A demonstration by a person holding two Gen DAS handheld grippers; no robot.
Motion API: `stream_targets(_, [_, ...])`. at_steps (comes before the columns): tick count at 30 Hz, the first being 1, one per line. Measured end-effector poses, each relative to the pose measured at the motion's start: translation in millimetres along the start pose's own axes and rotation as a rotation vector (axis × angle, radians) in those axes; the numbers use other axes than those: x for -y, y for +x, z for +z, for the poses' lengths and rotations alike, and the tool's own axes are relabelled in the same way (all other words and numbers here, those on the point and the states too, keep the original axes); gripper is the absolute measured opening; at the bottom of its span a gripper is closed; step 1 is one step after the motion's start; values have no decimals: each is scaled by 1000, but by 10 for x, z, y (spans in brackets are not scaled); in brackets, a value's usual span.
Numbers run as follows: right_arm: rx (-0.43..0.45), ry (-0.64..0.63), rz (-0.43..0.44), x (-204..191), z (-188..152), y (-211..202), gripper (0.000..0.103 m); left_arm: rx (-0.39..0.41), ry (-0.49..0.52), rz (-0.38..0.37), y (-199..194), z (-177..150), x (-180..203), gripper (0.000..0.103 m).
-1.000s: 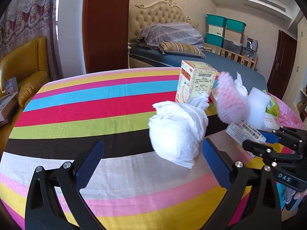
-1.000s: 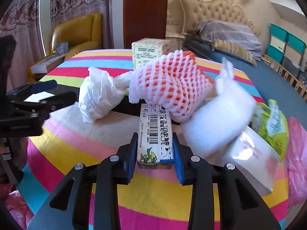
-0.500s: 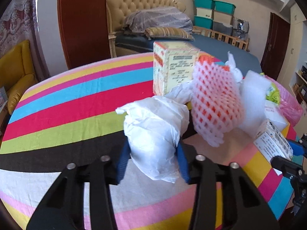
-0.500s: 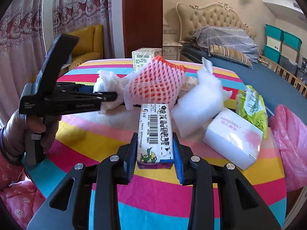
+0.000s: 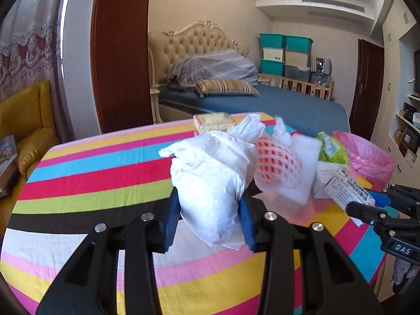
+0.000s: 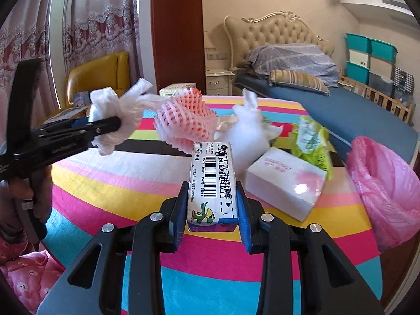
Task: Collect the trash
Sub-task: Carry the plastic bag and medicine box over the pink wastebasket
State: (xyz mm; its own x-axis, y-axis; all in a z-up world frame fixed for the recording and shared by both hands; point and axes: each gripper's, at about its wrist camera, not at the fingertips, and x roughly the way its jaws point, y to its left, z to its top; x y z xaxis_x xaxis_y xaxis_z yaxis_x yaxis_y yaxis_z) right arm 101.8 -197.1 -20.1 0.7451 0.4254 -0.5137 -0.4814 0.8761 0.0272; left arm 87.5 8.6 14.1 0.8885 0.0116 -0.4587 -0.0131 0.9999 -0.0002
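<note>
My left gripper (image 5: 208,216) is shut on a crumpled white plastic bag (image 5: 210,181), held above the striped tablecloth (image 5: 86,183). In the right wrist view the same bag (image 6: 113,115) hangs from that gripper (image 6: 115,124) at the left. My right gripper (image 6: 213,207) is shut on a small barcoded carton (image 6: 213,183), also visible in the left wrist view as a carton (image 5: 349,186) at the right. Loose on the table lie a pink foam fruit net (image 6: 183,123), a white foam wad (image 6: 249,131), a green wrapper (image 6: 312,141) and a white box (image 6: 283,181).
A pink plastic bag (image 6: 388,183) sits open at the table's right edge. A yellow-and-white box (image 5: 212,124) stands at the far side. Behind the table are a bed (image 5: 262,102), a yellow armchair (image 6: 99,76) and a dark wooden pillar (image 5: 120,52). A hand (image 6: 26,194) holds the left tool.
The left gripper closed on the white bag and lifted it off the table. The right gripper drew back from the pile, still holding the carton.
</note>
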Motion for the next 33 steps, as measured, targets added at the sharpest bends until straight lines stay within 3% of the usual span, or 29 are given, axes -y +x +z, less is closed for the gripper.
stream_targets(8, [39, 47, -38, 247, -67, -231, 34, 67, 60, -71, -226, 63, 327, 40])
stream_targets(20, [66, 116, -106, 609, -124, -393, 34, 5, 120, -162, -95, -2, 680, 40])
stream_targets(33, [101, 172, -225, 1082, -184, -642, 34, -73, 171, -340, 243, 47, 1385, 41])
